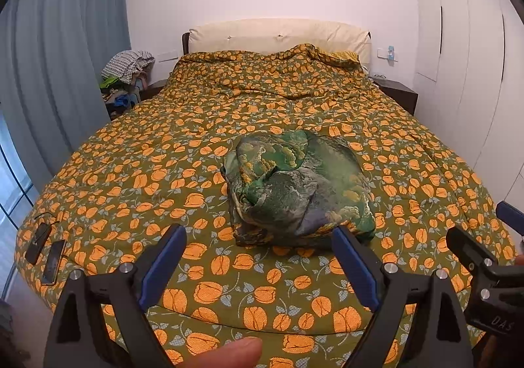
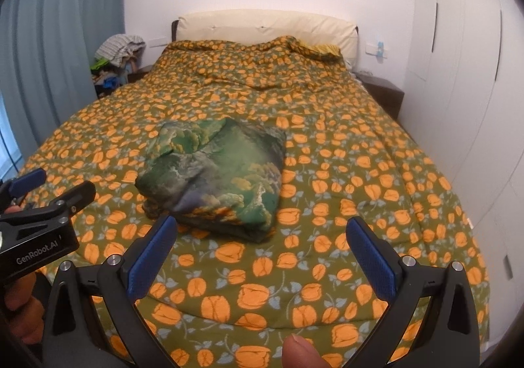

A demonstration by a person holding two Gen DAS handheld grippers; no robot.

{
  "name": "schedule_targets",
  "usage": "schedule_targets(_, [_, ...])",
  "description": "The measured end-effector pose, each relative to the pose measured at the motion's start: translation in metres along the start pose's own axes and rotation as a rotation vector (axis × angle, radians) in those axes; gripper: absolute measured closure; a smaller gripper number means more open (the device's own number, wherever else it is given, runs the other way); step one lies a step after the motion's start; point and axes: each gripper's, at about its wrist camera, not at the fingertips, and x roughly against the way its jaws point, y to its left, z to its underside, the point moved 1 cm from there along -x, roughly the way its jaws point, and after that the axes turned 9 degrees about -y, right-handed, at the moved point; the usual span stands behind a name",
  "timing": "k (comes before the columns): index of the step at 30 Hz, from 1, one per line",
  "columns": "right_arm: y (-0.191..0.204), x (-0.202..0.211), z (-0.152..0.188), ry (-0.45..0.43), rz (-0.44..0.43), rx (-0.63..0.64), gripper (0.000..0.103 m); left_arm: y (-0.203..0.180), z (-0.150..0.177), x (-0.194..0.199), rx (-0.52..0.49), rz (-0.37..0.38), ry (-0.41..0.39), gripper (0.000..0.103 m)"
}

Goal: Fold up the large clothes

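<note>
Your left hand-held gripper [image 1: 258, 242] is spread wide with nothing between its blue pads [image 1: 163, 266]. Your right hand-held gripper [image 2: 260, 238] is spread wide too, and it holds nothing. Both hang over the near end of the bed [image 1: 137, 168], side by side. In the left wrist view you can see the right one at the right edge, and in the right wrist view you can see the left one at the left edge.

The green patterned garment [image 1: 298, 188] lies on the bed, just past the tips of both grippers. It is folded into a thick, lumpy bundle with soft creases on top. It touches no gripper. From the left wrist view it sits a bit to the right of the middle, and from the right wrist view it sits a bit to the left.

The bed has a green cover with orange flowers [image 2: 360, 171]. The cover is bunched up near the cream headboard [image 1: 278, 35]. A phone [image 1: 54, 261] lies at the near left corner of the bed, next to another dark flat thing. A pile of clothes [image 1: 126, 70] sits beside the bed by the blue curtain [image 1: 62, 57]. White wardrobe doors [image 2: 465, 73] stand along the right side
</note>
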Motion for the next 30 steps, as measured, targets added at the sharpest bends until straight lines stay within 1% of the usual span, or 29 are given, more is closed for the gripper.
schedule_targets(3, [0.0004,0.0004,-0.0004,0.000,0.002,0.003,0.000,0.0002,0.0006,-0.0010,0.001,0.014,0.012,0.011])
schedule_targets(7, [0.0010,0.0001,-0.0005,0.002,0.005,0.009,0.000,-0.0035,0.0019,-0.0001,-0.033,-0.002,-0.001,0.011])
schedule_targets(9, [0.0011,0.0001,-0.0001,0.005,0.007,0.010,0.000,-0.0042,0.0023,-0.0004,-0.036,0.001,0.001,0.011])
schedule_targets(14, [0.0013,0.0004,0.0002,0.007,0.003,0.013,0.000,-0.0052,0.0029,-0.0008,-0.047,-0.023,-0.009,0.011])
schedule_targets(30, [0.0025,0.0017,-0.0045,0.010,-0.021,0.027,0.000,0.0021,-0.0029,0.0044,-0.035,-0.052,-0.012,0.011])
